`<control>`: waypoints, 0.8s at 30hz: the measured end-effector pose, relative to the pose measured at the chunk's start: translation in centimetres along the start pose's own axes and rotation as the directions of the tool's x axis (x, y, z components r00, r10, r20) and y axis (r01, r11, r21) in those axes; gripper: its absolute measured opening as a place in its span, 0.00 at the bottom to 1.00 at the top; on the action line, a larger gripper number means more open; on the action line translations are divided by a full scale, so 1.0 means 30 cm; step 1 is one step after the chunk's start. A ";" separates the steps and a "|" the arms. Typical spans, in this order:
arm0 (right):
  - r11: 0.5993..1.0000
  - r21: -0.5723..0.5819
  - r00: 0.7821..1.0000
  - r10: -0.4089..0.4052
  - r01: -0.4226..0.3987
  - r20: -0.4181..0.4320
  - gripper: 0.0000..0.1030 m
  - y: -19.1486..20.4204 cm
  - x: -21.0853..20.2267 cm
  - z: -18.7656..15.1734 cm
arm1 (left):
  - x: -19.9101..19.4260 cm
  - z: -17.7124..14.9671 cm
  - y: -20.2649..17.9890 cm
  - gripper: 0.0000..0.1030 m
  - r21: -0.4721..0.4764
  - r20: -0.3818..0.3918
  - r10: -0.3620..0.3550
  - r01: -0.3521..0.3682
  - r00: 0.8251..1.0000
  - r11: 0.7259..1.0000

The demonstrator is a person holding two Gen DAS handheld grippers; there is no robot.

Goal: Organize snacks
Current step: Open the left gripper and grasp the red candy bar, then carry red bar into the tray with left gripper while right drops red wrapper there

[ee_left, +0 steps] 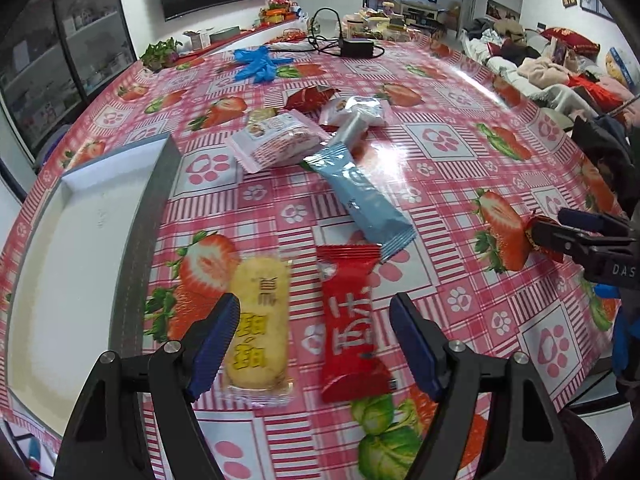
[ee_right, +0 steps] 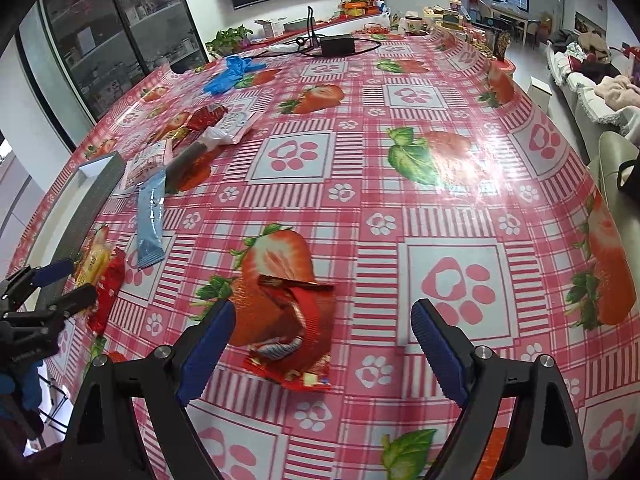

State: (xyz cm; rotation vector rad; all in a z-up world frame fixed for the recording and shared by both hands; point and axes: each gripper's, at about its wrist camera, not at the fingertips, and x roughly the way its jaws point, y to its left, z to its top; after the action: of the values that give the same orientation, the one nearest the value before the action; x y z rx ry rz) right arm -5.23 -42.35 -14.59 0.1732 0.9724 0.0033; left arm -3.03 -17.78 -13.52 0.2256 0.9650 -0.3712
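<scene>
Both black grippers carry ribbed blue fingers (ee_left: 214, 346) and silver screws.

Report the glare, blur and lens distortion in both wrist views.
Left wrist view: strong fisheye bend curves the tablecloth and the tray rim; white glare streaks run past the blue packet; the yellow snack looks soft. Right wrist view: same barrel bend, dark corners, bright glare patch on the cloth at upper right; the red wrapper is slightly smeared.

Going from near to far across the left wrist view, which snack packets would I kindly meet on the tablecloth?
Yellow cake packet → light blue bar packet → white-and-pink biscuit packet → dark red wrapped snack.
</scene>
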 end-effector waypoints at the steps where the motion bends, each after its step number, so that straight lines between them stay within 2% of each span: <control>1: 1.000 -0.003 1.000 0.000 0.000 -0.002 0.88 0.007 0.005 0.005 | -0.003 0.002 -0.015 0.78 0.012 0.000 0.006 -0.006 1.000 1.000; 5: 1.000 -0.027 1.000 -0.004 0.004 -0.014 0.88 0.038 0.028 0.015 | -0.009 0.000 -0.067 0.78 0.056 0.000 0.013 -0.013 1.000 0.998; 9: 0.999 -0.042 0.999 -0.019 0.018 -0.028 0.88 0.053 0.048 0.015 | 0.055 -0.002 -0.093 0.78 0.062 -0.078 0.061 -0.056 0.995 0.996; 11: 0.999 -0.039 0.999 -0.033 0.031 -0.042 0.88 0.052 0.065 0.014 | 0.068 -0.005 -0.119 0.79 0.092 -0.072 0.105 -0.098 0.992 0.991; 16: 0.994 -0.072 0.995 -0.090 0.087 -0.037 0.87 0.071 0.083 0.014 | 0.084 0.013 -0.136 0.79 0.068 -0.076 0.092 -0.086 0.993 0.994; 17: 0.991 -0.080 0.994 -0.108 0.106 -0.031 0.79 0.076 0.082 0.012 | 0.086 0.016 -0.137 0.76 0.062 -0.078 0.090 -0.085 0.993 0.994; 18: 0.990 -0.086 0.993 -0.116 0.114 -0.022 0.66 0.077 0.074 0.010 | 0.086 0.018 -0.138 0.70 0.057 -0.080 0.080 -0.075 0.994 0.996; 19: 0.990 -0.082 0.993 -0.114 0.112 -0.020 0.60 0.075 0.067 0.010 | 0.087 0.022 -0.136 0.54 0.041 -0.089 0.037 -0.033 0.995 0.999; 20: 0.990 -0.078 0.993 -0.116 0.114 -0.021 0.46 0.072 0.064 0.010 | 0.087 0.023 -0.128 0.34 0.008 -0.101 -0.028 0.029 0.994 1.000; 21: 0.992 -0.071 0.994 -0.109 0.108 -0.022 0.32 0.063 0.059 0.010 | 0.084 0.023 -0.129 0.27 -0.001 -0.101 -0.049 0.049 0.994 0.999; 22: 0.993 -0.059 0.994 -0.104 0.102 -0.026 0.28 0.051 0.053 0.008 | 0.080 0.021 -0.132 0.21 0.005 -0.099 -0.046 0.047 0.994 0.999; 24: 0.998 -0.021 0.998 -0.060 0.059 -0.036 0.28 0.028 0.040 0.002 | 0.069 0.012 -0.135 0.21 0.001 -0.096 -0.065 0.066 0.993 0.998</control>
State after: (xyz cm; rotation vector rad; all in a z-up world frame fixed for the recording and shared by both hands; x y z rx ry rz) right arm -4.43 -41.44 -15.41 0.1264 1.0135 -0.0388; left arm -3.33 -22.05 -15.13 0.2174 1.0685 -0.4254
